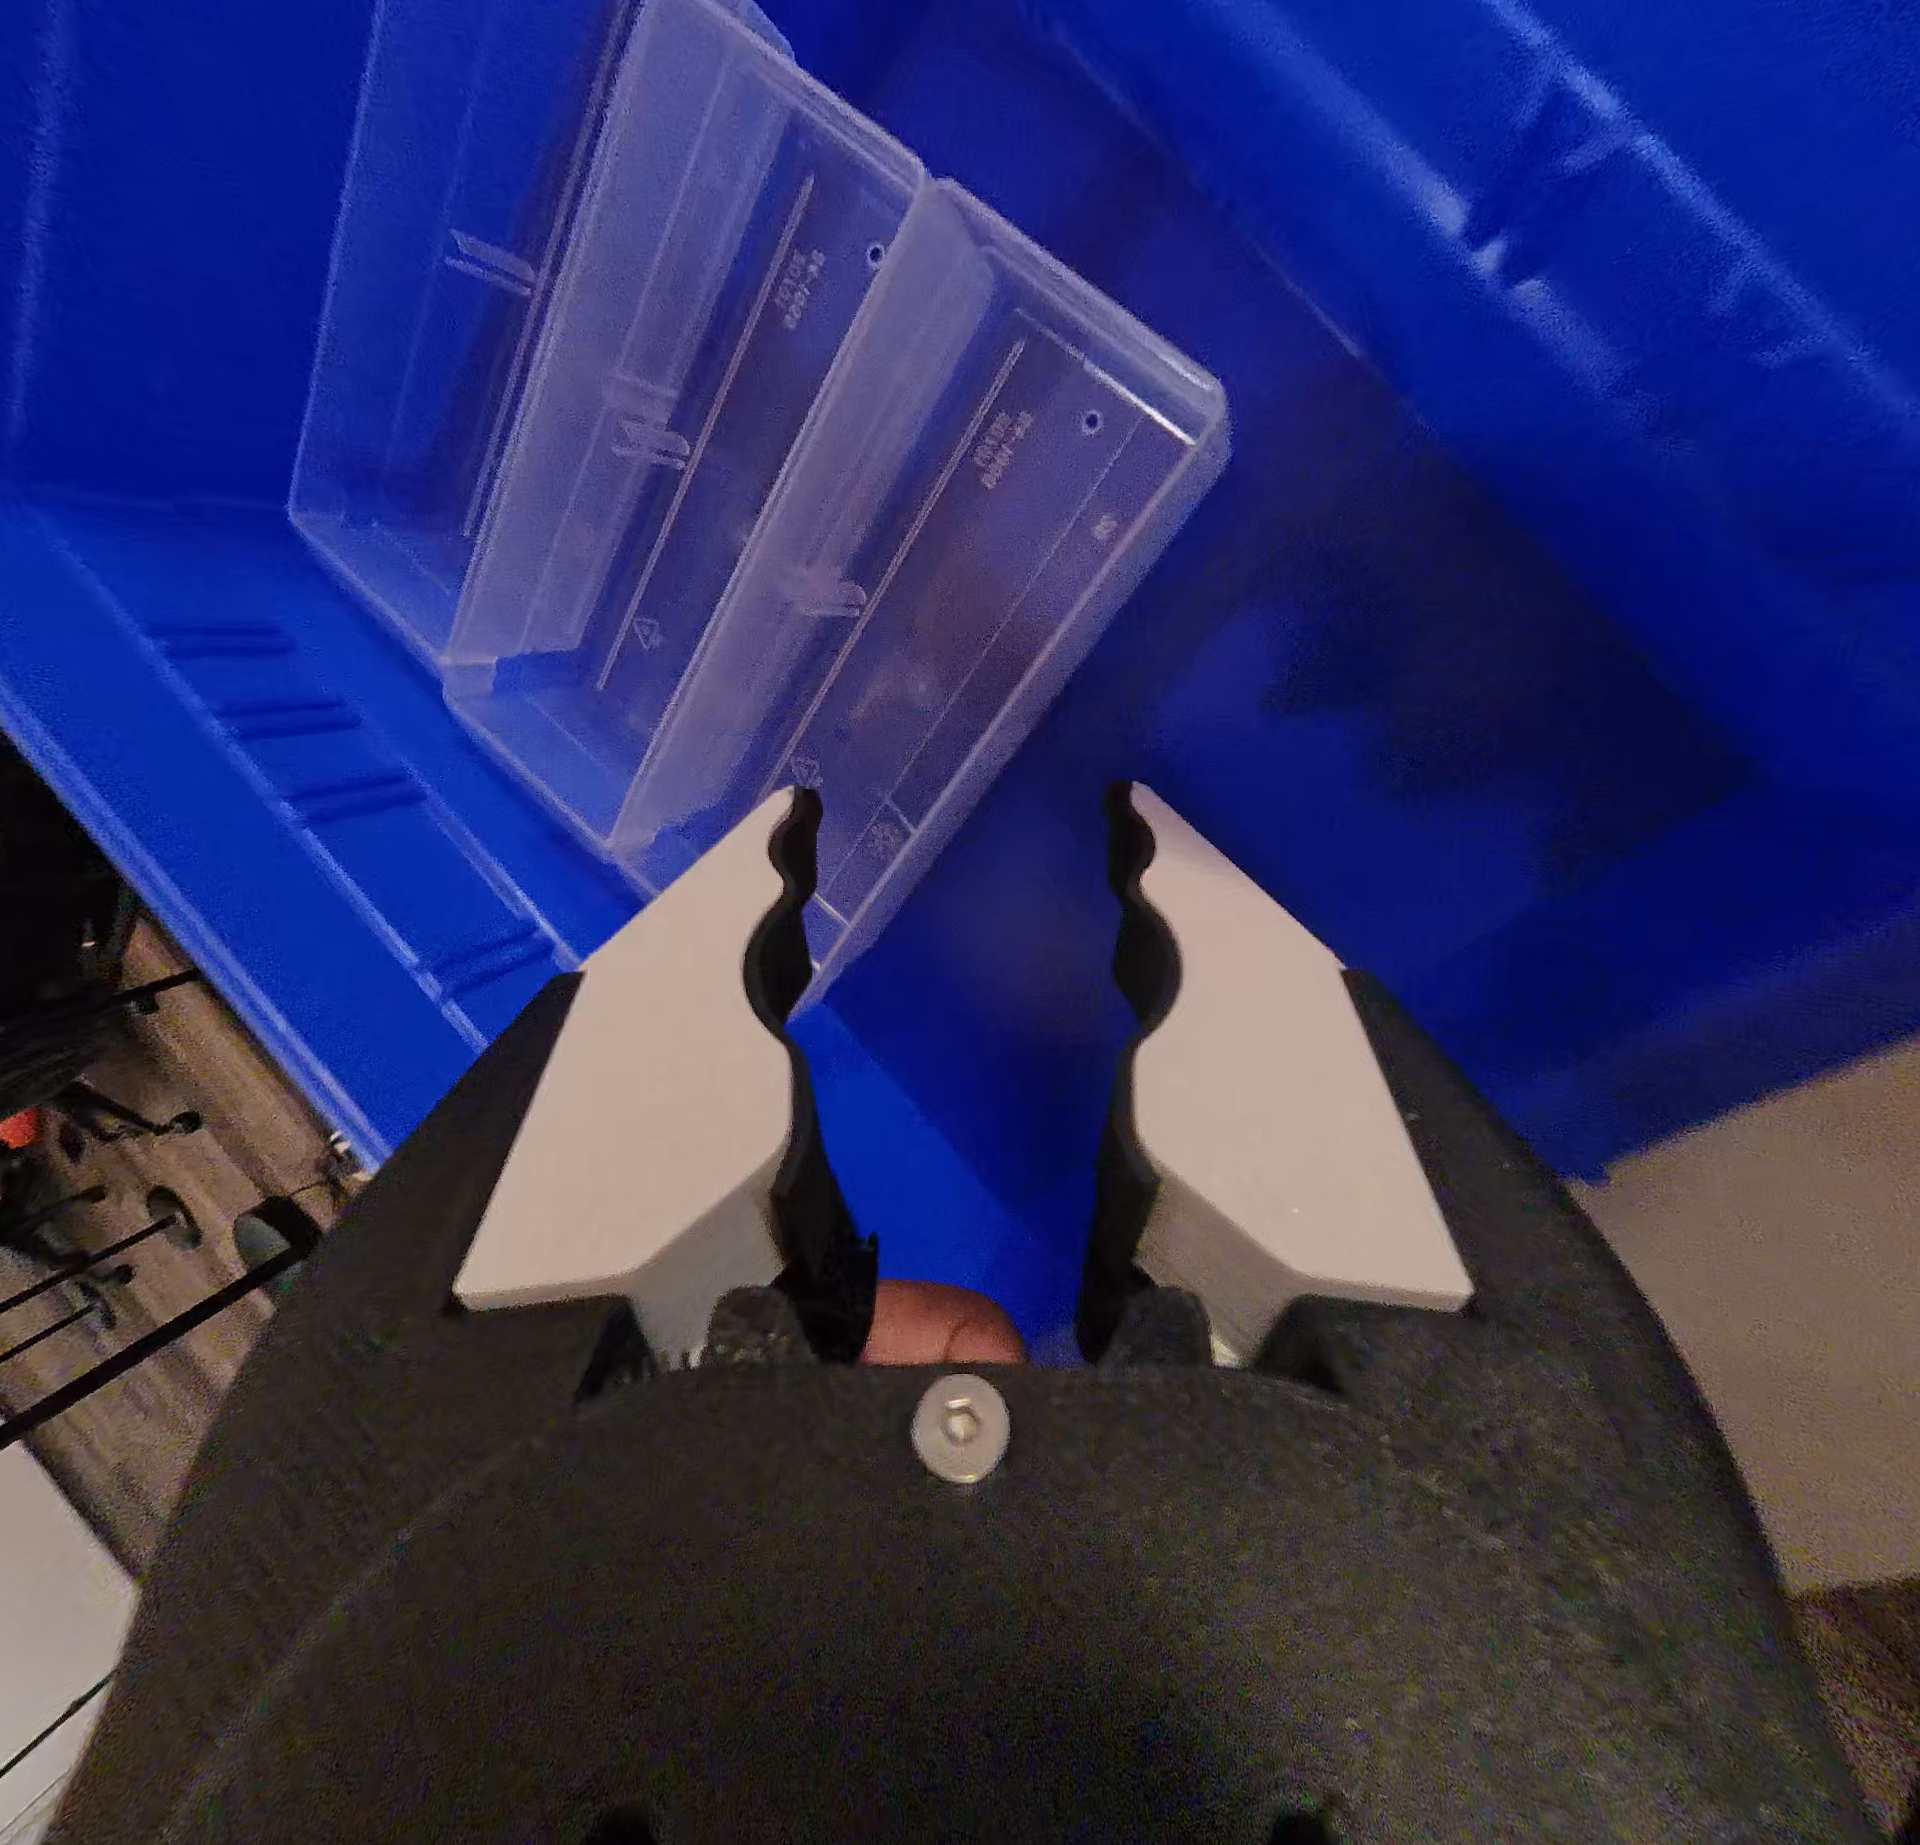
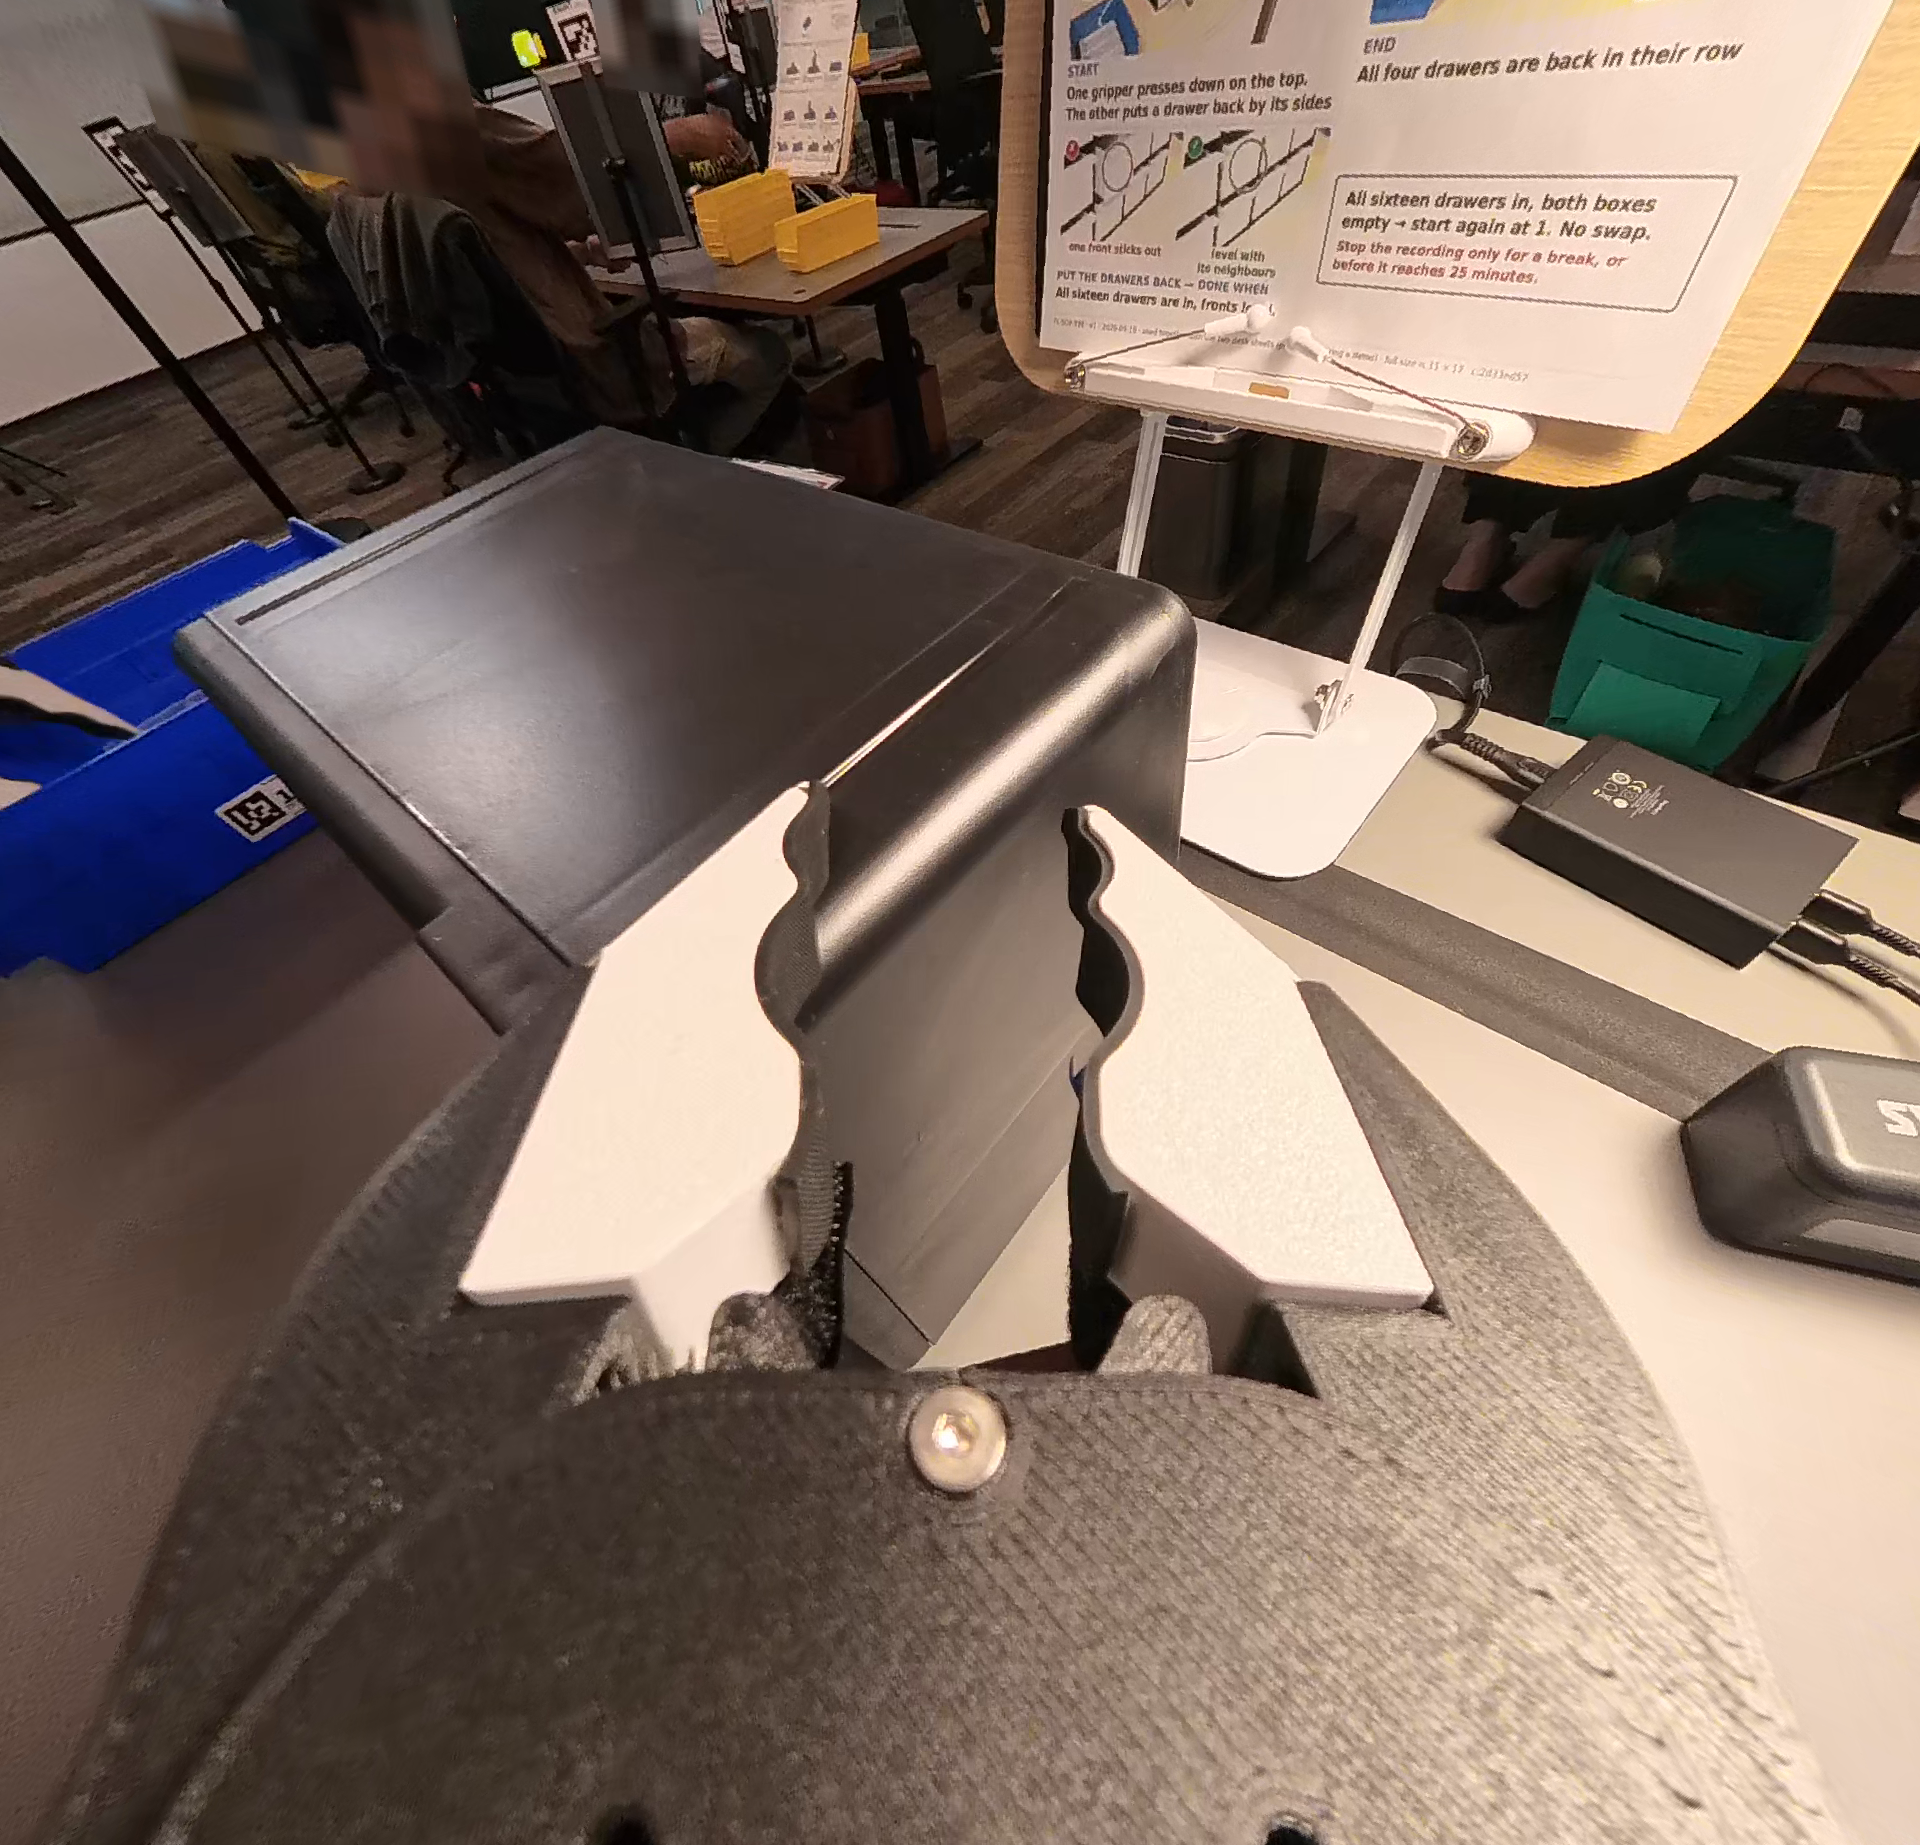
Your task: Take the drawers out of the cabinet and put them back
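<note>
In the left wrist view my left gripper (image 1: pixel 961 793) is open and holds nothing. It hangs over the inside of a blue bin (image 1: pixel 1455 445). Clear plastic drawers (image 1: pixel 935 569) lie leaning on one another in the bin. The nearest drawer's corner passes beside my left fingertip (image 1: pixel 727 891), and no pad presses on it. In the right wrist view my right gripper (image 2: pixel 951 803) is open and straddles the top right edge of the black cabinet (image 2: pixel 623 673), one finger over the top and one beside the side wall. The blue bin (image 2: pixel 114 808) stands left of the cabinet.
An instruction sheet on a white stand (image 2: pixel 1455 185) is behind the cabinet. A black power brick (image 2: pixel 1673 850) with cables and a dark grey device (image 2: pixel 1818 1161) lie on the grey table (image 2: pixel 1558 1483) at the right. Tripod legs and floor (image 1: pixel 125 1172) are left of the bin.
</note>
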`<control>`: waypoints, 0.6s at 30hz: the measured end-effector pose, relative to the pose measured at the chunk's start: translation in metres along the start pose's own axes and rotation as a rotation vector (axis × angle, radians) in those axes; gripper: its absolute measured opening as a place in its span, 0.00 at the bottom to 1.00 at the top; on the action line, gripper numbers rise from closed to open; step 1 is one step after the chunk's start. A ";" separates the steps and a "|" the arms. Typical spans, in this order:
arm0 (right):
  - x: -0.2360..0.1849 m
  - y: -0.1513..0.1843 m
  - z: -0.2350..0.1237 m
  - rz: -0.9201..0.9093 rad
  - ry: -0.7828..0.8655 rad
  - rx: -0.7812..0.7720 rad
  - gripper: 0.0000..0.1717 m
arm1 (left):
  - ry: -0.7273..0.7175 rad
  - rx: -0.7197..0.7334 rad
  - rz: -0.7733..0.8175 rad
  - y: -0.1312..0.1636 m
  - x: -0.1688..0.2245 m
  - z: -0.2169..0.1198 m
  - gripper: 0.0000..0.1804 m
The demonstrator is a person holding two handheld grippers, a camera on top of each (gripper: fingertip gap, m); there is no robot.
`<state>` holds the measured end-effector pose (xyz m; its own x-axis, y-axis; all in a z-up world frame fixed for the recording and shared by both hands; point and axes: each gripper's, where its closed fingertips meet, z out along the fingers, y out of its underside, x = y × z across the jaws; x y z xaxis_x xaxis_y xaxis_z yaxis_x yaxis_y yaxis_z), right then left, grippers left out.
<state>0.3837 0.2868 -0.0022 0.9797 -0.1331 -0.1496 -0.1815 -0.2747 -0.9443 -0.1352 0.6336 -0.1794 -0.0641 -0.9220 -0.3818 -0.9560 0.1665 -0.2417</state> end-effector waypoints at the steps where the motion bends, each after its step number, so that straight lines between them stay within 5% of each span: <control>1: 0.000 0.000 0.000 0.000 0.000 0.001 0.28 | -0.004 -0.016 0.009 0.000 -0.001 0.007 0.31; 10: 0.000 0.000 0.000 0.000 -0.004 0.001 0.28 | 0.011 -0.104 0.010 0.012 0.011 0.025 0.05; 18: 0.000 0.000 0.000 0.003 -0.007 0.002 0.28 | -0.119 -0.019 -0.081 -0.020 0.006 -0.045 0.01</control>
<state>0.3834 0.2869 -0.0022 0.9797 -0.1277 -0.1546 -0.1845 -0.2721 -0.9444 -0.1297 0.6090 -0.1372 0.0468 -0.8842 -0.4647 -0.9618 0.0857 -0.2598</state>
